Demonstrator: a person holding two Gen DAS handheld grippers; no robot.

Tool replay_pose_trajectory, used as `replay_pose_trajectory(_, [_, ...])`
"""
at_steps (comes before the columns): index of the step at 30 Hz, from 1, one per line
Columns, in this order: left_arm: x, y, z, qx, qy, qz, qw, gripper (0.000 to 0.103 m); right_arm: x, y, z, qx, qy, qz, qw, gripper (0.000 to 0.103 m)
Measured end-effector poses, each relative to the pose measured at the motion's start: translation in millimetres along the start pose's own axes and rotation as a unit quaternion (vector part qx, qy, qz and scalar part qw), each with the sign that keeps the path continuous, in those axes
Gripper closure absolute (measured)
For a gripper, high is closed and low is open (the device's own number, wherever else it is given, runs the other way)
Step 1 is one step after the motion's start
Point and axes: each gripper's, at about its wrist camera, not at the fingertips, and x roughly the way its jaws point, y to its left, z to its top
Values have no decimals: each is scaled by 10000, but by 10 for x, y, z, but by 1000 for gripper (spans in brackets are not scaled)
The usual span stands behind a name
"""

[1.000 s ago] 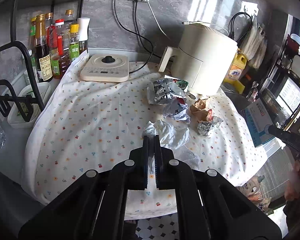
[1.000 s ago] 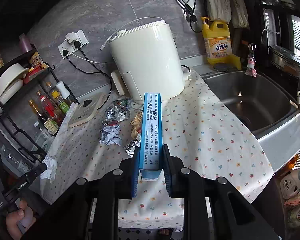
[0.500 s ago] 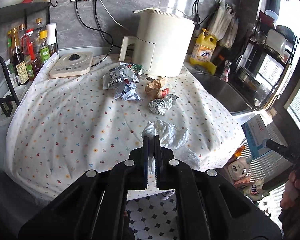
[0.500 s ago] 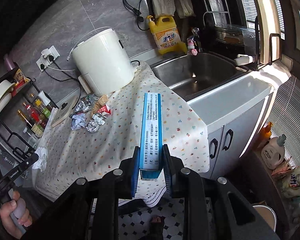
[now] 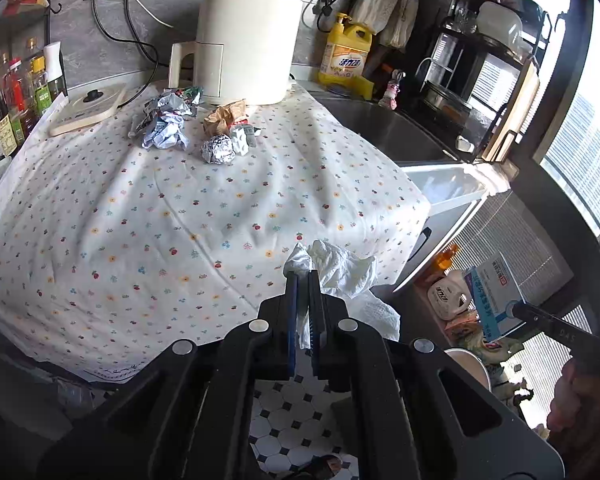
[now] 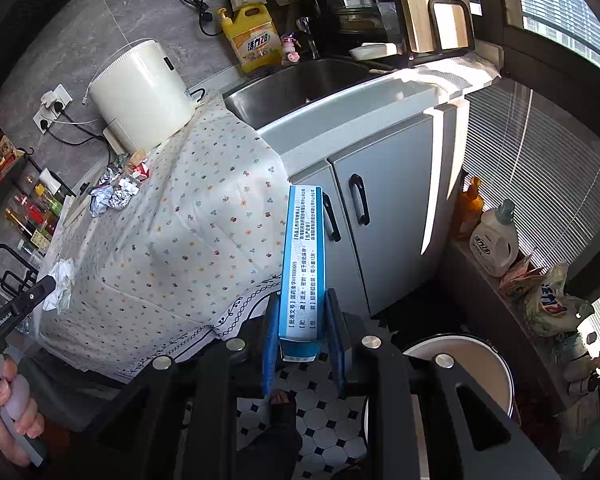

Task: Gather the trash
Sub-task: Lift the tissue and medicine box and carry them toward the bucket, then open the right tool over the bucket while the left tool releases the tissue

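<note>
My left gripper [image 5: 303,278] is shut on a crumpled white paper towel [image 5: 342,270], held off the counter's front edge above the tiled floor. My right gripper [image 6: 303,300] is shut on a blue and white cardboard box [image 6: 303,256], held upright in front of the sink cabinet; the box also shows in the left wrist view [image 5: 492,294]. A white round trash bin [image 6: 460,364] stands on the floor just right of the right gripper. More trash lies on the flowered cloth [image 5: 180,216]: a foil ball [image 5: 218,150], crumpled wrappers [image 5: 164,124] and brown paper [image 5: 224,114].
A cream air fryer [image 5: 244,40] and a flat cooker [image 5: 88,108] stand at the back. A sink [image 6: 300,84], yellow detergent jug [image 5: 346,58] and grey cabinet doors [image 6: 380,212] are to the right. Sauce bottles [image 5: 20,92] line the left. Detergent bottles [image 6: 494,240] sit by the window.
Both grippers have pulled back from the counter and swung right and down with their loads. The floor, cabinet doors and trash bin have come into view.
</note>
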Motion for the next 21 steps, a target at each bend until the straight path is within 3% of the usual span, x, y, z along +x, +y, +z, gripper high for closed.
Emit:
replay_pose_trajectory(9, [226, -769, -288, 390, 265, -687, 9965, 97, -271, -713, -570, 520, 207, -484, 9973, 81])
replay_pose_trajectory(17, [489, -1419, -502, 950, 693, -1273, 9849, 97, -371, -1188, -968, 1123, 460, -605, 9908, 77])
replay_pose_trajectory(20, [570, -1639, -559, 1174, 838, -1449, 9789, 97, -423, -1287, -1036, 1371, 342, -560, 9884, 42])
replay_pose_trajectory(21, [591, -1707, -578, 1238, 882, -1503, 9769, 97, -450, -1312, -1050, 1403, 305, -620, 9877, 42])
